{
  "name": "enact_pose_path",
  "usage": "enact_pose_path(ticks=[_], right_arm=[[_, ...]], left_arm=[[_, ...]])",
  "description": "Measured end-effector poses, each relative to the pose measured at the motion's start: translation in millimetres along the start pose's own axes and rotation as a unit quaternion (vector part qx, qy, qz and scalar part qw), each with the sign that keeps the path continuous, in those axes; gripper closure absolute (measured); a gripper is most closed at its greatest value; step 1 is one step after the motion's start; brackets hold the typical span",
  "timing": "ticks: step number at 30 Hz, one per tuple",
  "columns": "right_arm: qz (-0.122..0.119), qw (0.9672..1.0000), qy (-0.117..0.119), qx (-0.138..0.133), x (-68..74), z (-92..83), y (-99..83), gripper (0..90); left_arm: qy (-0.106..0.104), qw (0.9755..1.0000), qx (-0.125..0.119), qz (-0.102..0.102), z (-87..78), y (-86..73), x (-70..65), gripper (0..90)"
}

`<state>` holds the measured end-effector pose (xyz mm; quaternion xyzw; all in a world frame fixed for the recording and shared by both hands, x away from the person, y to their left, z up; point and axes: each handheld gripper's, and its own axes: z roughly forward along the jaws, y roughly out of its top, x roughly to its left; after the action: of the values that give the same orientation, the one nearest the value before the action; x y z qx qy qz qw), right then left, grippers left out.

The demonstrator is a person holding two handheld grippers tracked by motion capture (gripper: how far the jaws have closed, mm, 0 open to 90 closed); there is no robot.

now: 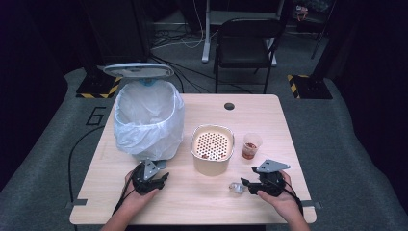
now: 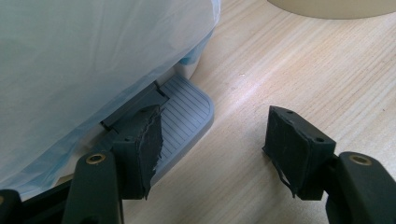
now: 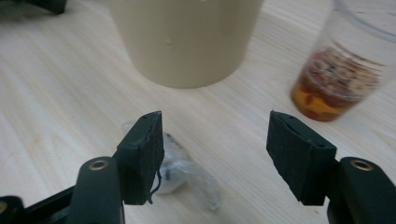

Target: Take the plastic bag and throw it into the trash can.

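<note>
A pedal bin [image 1: 149, 120] lined with a white bag stands at the table's left, its lid [image 1: 138, 70] raised. My left gripper [image 1: 162, 178] lies at its foot. In the left gripper view the left gripper [image 2: 212, 140] is open with bare table between the jaws, and one pad rests over the grey pedal [image 2: 182, 116]. My right gripper [image 1: 245, 182] hovers open at the front right. A crumpled clear plastic scrap [image 3: 187, 172] lies just under the right gripper [image 3: 215, 140], beside one fingertip, not gripped.
A beige container [image 1: 212, 149] with a perforated insert stands mid-table, close ahead of the right gripper [image 3: 187, 37]. A clear cup [image 1: 251, 146] with reddish leftovers [image 3: 341, 79] is to its right. A folding chair [image 1: 245, 43] stands beyond the table.
</note>
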<state>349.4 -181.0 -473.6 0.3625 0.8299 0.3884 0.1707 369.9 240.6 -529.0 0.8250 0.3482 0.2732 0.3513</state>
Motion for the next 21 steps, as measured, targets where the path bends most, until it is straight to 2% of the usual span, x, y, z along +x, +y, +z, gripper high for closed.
enact_pose_path(ticks=[5, 7, 12, 17, 21], right_arm=[[-0.021, 0.9991, 0.035, 0.010, 7.3, 8.1, -1.5, 40.7], [-0.035, 0.9985, 0.040, 0.014, 9.9, 10.7, -2.2, 41.1], [-0.043, 0.9976, 0.052, 0.014, 14.7, 16.7, -5.1, 41.6], [-0.052, 0.9959, 0.067, 0.030, 15.5, 22.9, -8.7, 41.7], [-0.057, 0.9952, 0.065, 0.047, 16.2, 29.0, -11.8, 45.9]], left_arm=[[-0.002, 1.0000, 0.002, 0.001, -0.2, 0.1, 0.3, 36.6], [-0.002, 1.0000, 0.002, 0.001, -0.3, 0.1, 0.3, 36.6], [-0.002, 1.0000, 0.002, 0.001, -0.2, 0.1, 0.3, 36.6], [-0.002, 1.0000, 0.002, 0.001, -0.2, 0.1, 0.3, 36.6], [-0.002, 1.0000, 0.002, 0.001, -0.3, 0.2, 0.2, 36.6]])
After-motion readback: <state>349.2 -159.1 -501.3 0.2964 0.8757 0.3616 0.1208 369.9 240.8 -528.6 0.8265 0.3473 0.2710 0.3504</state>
